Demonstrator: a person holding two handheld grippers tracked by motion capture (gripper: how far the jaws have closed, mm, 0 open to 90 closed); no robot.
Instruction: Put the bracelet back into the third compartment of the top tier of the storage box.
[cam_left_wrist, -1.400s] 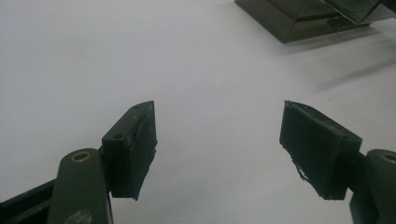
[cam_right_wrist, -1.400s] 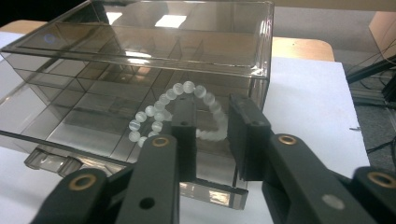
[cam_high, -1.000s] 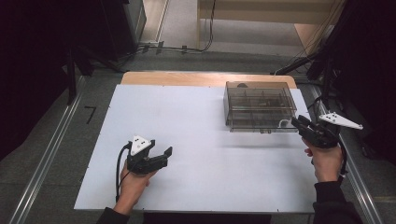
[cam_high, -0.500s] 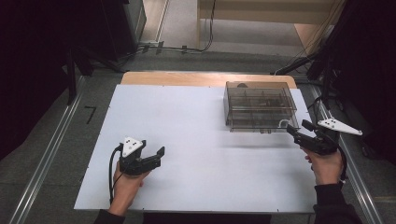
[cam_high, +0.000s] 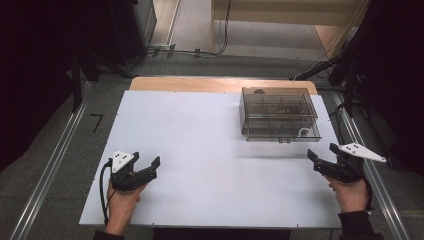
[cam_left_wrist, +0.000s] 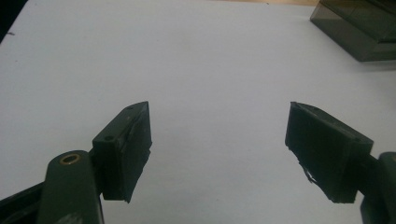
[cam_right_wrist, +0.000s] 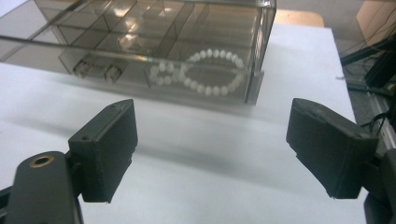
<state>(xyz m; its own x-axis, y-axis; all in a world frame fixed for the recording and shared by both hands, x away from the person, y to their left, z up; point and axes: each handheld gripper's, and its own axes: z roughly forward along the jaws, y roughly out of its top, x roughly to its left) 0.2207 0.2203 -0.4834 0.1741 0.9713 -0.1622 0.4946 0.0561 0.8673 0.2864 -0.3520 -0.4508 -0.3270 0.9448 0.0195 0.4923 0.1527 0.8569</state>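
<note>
A smoky transparent box (cam_high: 279, 114) with inner dividers stands at the back right of the white table top (cam_high: 210, 140). A white bead bracelet (cam_right_wrist: 204, 74) lies inside it by the front right corner, small in the high view (cam_high: 302, 132). My right gripper (cam_high: 315, 161) is held open a short way in front of the box (cam_right_wrist: 154, 37), and nothing is between its jaws (cam_right_wrist: 210, 121). My left gripper (cam_high: 151, 168) hovers open and empty over the bare front left of the table (cam_left_wrist: 219, 121). A corner of the box (cam_left_wrist: 359, 28) shows far off.
A wooden strip (cam_high: 220, 84) runs along the table's back edge. Metal rails (cam_high: 50, 170) flank the table on the floor. Dark stands and cables (cam_high: 330, 70) sit behind at the right. The wide white middle lies between the two grippers.
The left gripper has drifted left toward the front left corner. The right gripper has drawn back from the box toward the near edge. Both stay open.
</note>
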